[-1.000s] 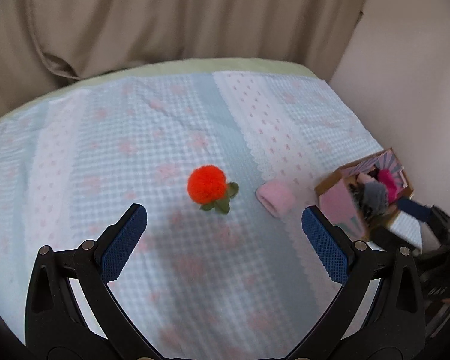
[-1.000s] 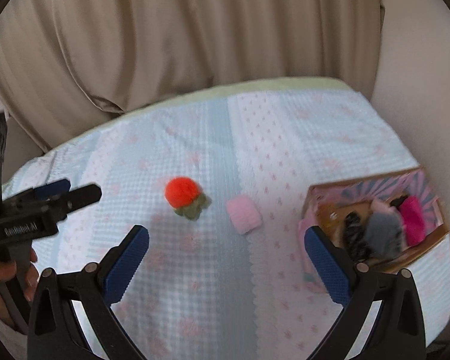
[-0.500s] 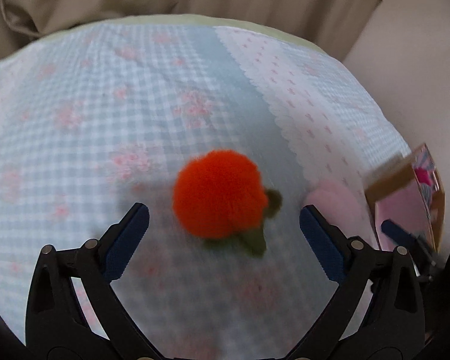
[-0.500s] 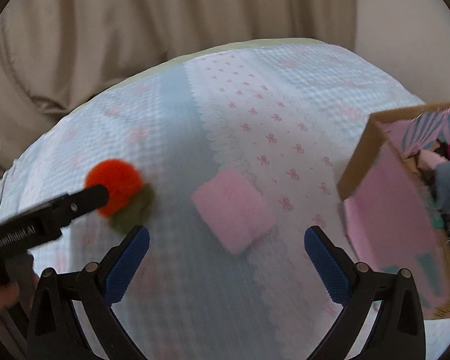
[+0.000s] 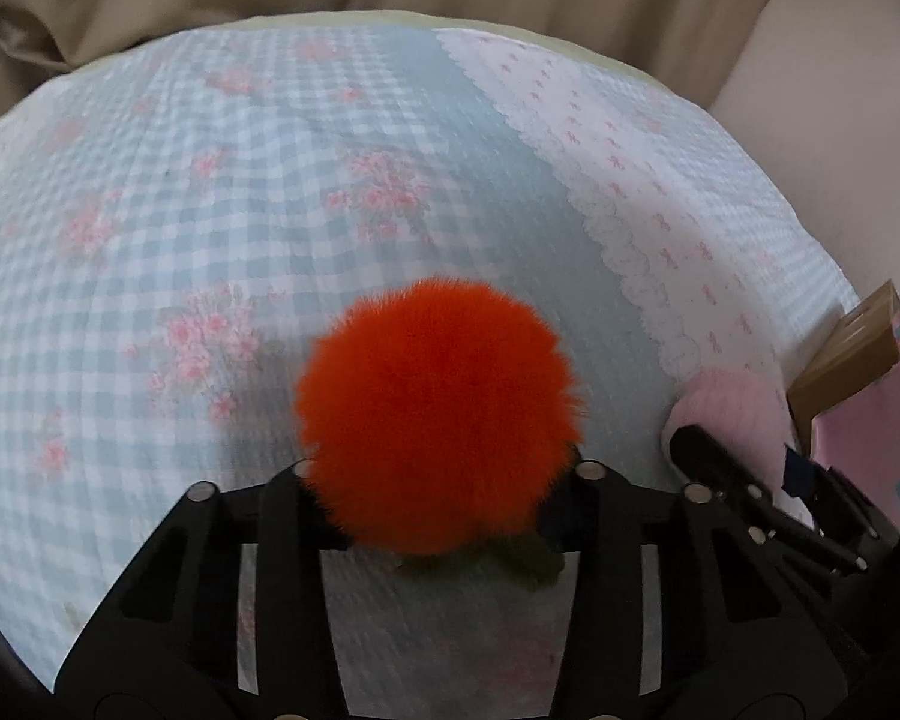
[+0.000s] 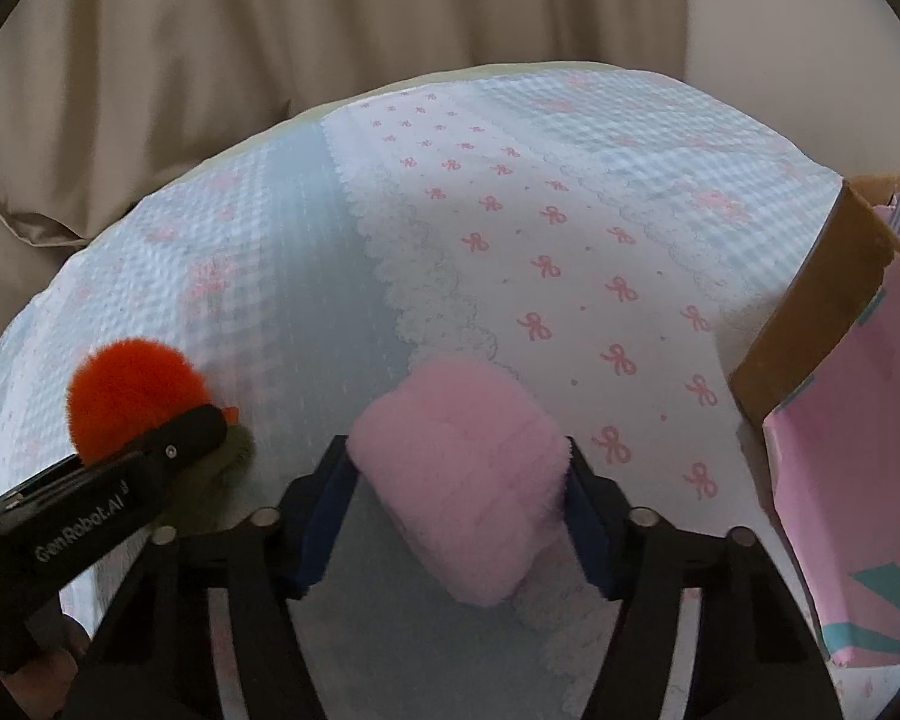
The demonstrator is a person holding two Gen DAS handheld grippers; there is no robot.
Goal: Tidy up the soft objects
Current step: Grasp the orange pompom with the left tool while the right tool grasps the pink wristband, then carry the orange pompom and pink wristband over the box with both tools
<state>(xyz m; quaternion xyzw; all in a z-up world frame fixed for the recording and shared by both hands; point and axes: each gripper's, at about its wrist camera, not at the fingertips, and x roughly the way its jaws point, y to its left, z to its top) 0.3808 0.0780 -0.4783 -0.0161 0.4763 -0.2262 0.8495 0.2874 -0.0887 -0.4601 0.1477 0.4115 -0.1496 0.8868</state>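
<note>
Pompom (image 5: 438, 414), orange and fluffy with a dark green leaf (image 5: 522, 558) under it, fills the near middle of your left wrist view, clenched in your left gripper (image 5: 444, 498); those jaws have just been closing and now press into its lower fur from both sides. The pads themselves are buried in the fur there. Your right wrist view shows what that one hides: the left gripper's black finger (image 6: 174, 450) lying across the pompom's side on the quilt (image 6: 570, 276).

Your right gripper (image 6: 459, 498) has just been closing too, and its blue pads (image 6: 324, 510) touch both ends of the pink fuzzy roll (image 6: 462, 480), which rests on the quilt. From the left camera that roll is only a pink hump behind a black finger at the right edge.

Beyond the roll, at the right, stands the open cardboard box (image 6: 810, 324) with its pink patterned wall. Farthest back hangs a beige curtain (image 6: 330, 30).
</note>
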